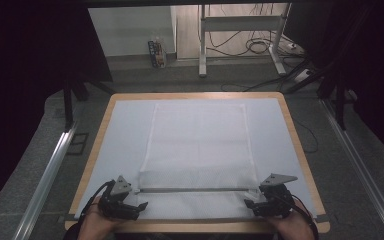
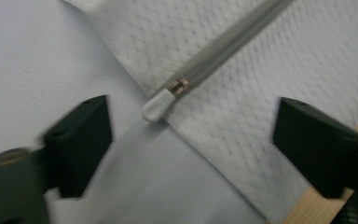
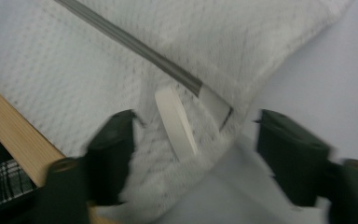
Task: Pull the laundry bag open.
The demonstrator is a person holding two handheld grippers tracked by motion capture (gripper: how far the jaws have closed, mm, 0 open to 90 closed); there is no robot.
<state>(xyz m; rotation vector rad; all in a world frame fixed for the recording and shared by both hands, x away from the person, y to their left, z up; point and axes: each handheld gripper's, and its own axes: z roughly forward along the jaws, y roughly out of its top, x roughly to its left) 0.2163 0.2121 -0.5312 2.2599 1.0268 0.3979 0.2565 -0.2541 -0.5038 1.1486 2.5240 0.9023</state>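
Observation:
A white mesh bag point(image 1: 197, 145) lies flat on a pale blue mat point(image 1: 125, 130), its grey zipper point(image 1: 195, 189) running across near the front edge. My left gripper point(image 1: 141, 203) sits at the bag's near left corner. In the left gripper view its jaws point(image 2: 193, 140) stand apart around the zipper's end and its white pull tab point(image 2: 157, 105), without pressing on them. My right gripper point(image 1: 250, 202) is at the near right corner. Its jaws point(image 3: 200, 154) are open around the bunched corner of the mesh bag point(image 3: 121, 70), where a white tab point(image 3: 175, 122) sticks up beside the zipper's end point(image 3: 186, 79).
The mat covers a wooden table point(image 1: 195, 95) whose front edge runs just under both hands. Metal rails point(image 1: 47, 175) flank the table on the floor. Behind it stand a desk frame point(image 1: 240, 35), loose cables point(image 1: 260, 47) and a small carton point(image 1: 156, 52).

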